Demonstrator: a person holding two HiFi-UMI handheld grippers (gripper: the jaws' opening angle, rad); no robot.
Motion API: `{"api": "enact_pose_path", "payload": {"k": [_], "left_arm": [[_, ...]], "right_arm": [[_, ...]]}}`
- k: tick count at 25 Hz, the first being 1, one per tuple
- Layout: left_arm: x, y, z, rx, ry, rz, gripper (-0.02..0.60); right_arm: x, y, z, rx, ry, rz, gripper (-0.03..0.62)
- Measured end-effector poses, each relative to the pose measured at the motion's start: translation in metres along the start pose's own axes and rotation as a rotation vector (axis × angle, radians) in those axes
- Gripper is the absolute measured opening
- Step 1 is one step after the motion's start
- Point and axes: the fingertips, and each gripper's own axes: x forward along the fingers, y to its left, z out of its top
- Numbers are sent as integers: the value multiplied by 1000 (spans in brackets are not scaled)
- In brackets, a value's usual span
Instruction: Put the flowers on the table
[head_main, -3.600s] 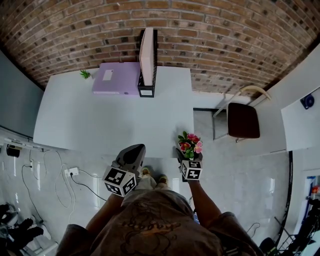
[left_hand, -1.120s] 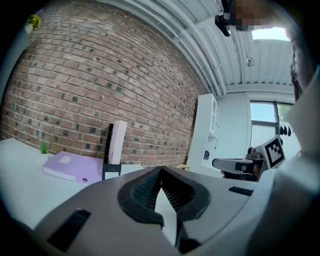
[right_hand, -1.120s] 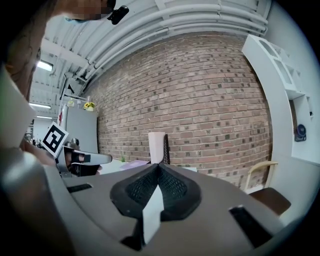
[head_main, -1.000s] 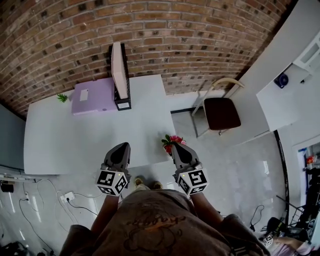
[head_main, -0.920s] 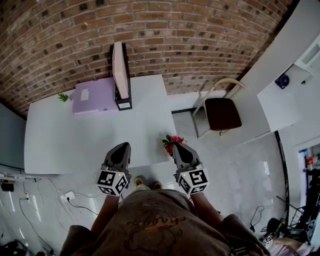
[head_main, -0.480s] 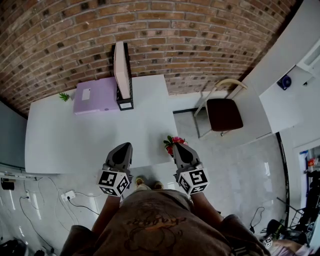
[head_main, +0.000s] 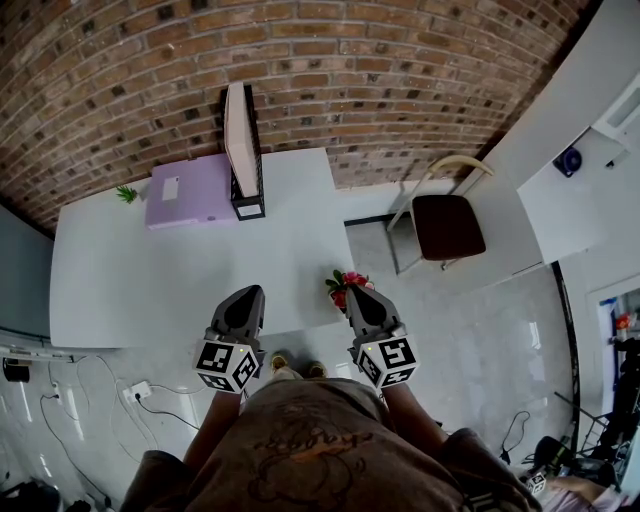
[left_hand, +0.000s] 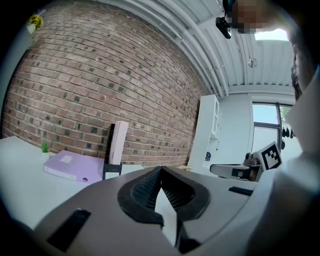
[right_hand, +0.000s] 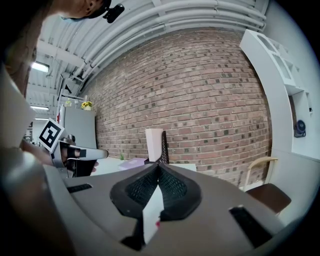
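Observation:
A small bunch of pink and red flowers (head_main: 346, 284) with green leaves is at the near right corner of the white table (head_main: 150, 280). My right gripper (head_main: 353, 293) is shut, and its tip is right against the flowers. In the right gripper view the jaws (right_hand: 159, 165) meet with nothing between the tips. A speck of red shows low in the gap, and I cannot tell whether the flowers are pinched. My left gripper (head_main: 247, 292) hovers over the table's near edge, and in its own view the jaws (left_hand: 161, 169) are shut with nothing in them.
A purple folder (head_main: 188, 190), a black file holder (head_main: 240, 150) and a tiny green plant (head_main: 126, 193) stand at the table's far side by the brick wall. A brown chair (head_main: 440, 225) is to the right. Cables and a power strip (head_main: 140, 390) lie on the floor at left.
Over the last second almost nothing has moved. Since the oldest frame the head view has swung, and the flowers remain at the right gripper's tip by the table corner.

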Motion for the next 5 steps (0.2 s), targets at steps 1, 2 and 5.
{"api": "enact_pose_path", "payload": {"k": [1,2,5], "left_arm": [[0,0,0,0,1,0,21],[0,-1,0,-1,2,0,20],[0,-2,-1,-3,4,-1,21]], "right_arm": [[0,0,1,-1,-2,0,2],[-1,0,2,-3,-7,0,2],[-1,-2,4,-7,-15,-1,2]]}}
